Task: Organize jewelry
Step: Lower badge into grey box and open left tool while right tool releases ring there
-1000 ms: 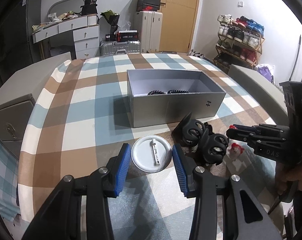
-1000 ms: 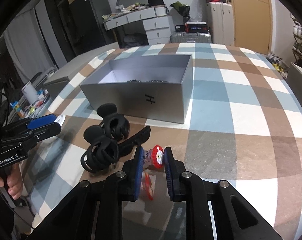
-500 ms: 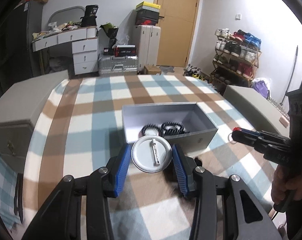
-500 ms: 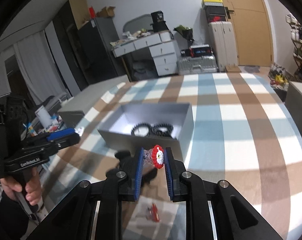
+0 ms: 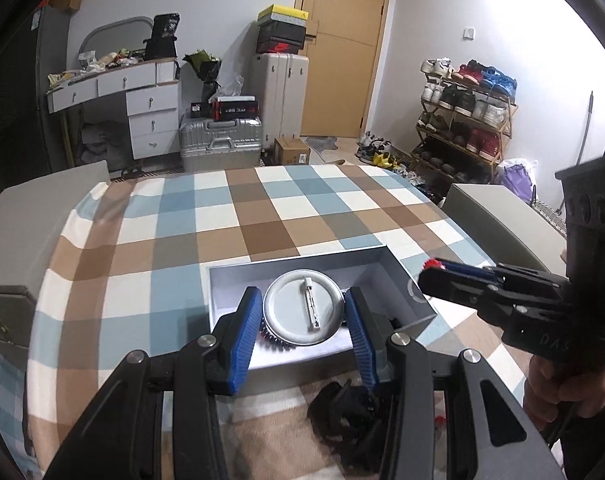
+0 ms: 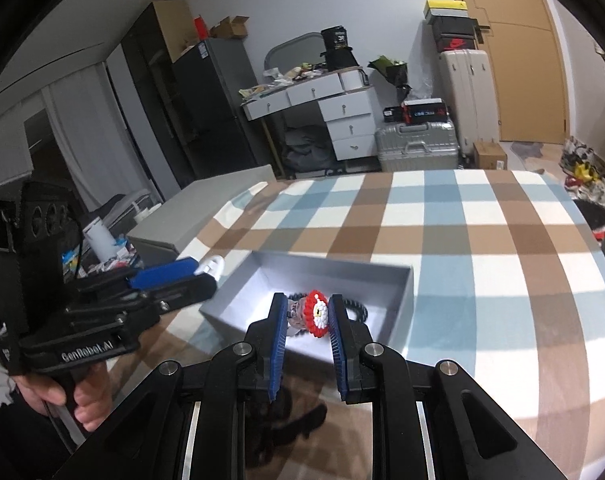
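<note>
Table point(image 5: 262, 216): covered in a blue, brown and white checked cloth; everything below sits on it or hangs above it.
Grey box point(image 5: 398, 268): open-topped and shallow, on the near part of the cloth; dark toothed hair pieces point(image 6: 358, 312) lie on its pale floor.
Left gripper point(image 5: 302, 314): tilted downward over the box, held from below by a hand point(image 6: 82, 396) wrapped round its grip; in the right wrist view it reaches in from the left with its tips above the box's left wall.
Right gripper point(image 6: 305, 316): also angled down, tips above the near half of the box; a hand point(image 5: 558, 396) grips its handle at the right edge of the left wrist view.
Round badge point(image 5: 304, 312): a grey disc with its pin bar facing up, pinched edge to edge between the left gripper's blue pads, hanging over the box interior.
Black hair claws point(image 5: 346, 408): on the cloth in front of the box, under the left gripper's frame.
Red-and-white beaded ornament point(image 6: 316, 314): clamped between the right gripper's blue pads, held above the box floor; a clear part juts from its left side.
</note>
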A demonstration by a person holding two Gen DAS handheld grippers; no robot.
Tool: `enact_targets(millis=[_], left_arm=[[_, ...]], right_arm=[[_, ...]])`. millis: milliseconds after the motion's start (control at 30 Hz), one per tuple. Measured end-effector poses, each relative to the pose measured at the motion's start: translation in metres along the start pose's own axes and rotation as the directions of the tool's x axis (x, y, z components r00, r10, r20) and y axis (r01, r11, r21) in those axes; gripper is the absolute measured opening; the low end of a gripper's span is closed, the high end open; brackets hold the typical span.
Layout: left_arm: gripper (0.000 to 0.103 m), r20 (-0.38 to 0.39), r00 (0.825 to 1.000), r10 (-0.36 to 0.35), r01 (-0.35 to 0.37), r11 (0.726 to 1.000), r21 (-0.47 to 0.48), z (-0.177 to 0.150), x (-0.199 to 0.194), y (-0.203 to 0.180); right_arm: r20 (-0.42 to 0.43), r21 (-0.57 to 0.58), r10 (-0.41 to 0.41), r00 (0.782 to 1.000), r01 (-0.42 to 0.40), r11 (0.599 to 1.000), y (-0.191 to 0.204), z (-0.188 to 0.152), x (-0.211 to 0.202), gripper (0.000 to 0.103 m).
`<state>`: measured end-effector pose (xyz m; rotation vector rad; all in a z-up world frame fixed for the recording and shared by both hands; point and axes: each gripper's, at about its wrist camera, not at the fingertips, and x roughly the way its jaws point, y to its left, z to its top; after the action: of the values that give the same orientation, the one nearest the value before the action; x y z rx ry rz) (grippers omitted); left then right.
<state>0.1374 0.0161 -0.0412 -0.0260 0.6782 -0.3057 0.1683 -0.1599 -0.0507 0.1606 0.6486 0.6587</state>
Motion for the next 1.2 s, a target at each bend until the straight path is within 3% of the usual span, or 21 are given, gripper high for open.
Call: enact_targets(millis=[267,600,1200], left_arm=[[0.037,-0.044,0.999,-0.019,0.019,1.000,-0.017,0.007,0.024,0.000],[0.037,-0.100,0.994,-0.045,0.043,0.999,-0.024,0.006,0.045,-0.001],[0.039,-0.109,0.992,-0.058,0.055,0.998,-0.028,0.006,0.057,0.002]], right_arm=[[-0.012,0.014,0.015,1.000,-0.014,1.000,-0.009,0.017,0.026,0.020],[-0.056,0.052,0.015,0.998,-0.012,0.999,-0.022,0.012,0.051,0.020],[-0.075,0.081,0.000,0.997,0.006,0.997,-0.031,0.006,0.060,0.023]])
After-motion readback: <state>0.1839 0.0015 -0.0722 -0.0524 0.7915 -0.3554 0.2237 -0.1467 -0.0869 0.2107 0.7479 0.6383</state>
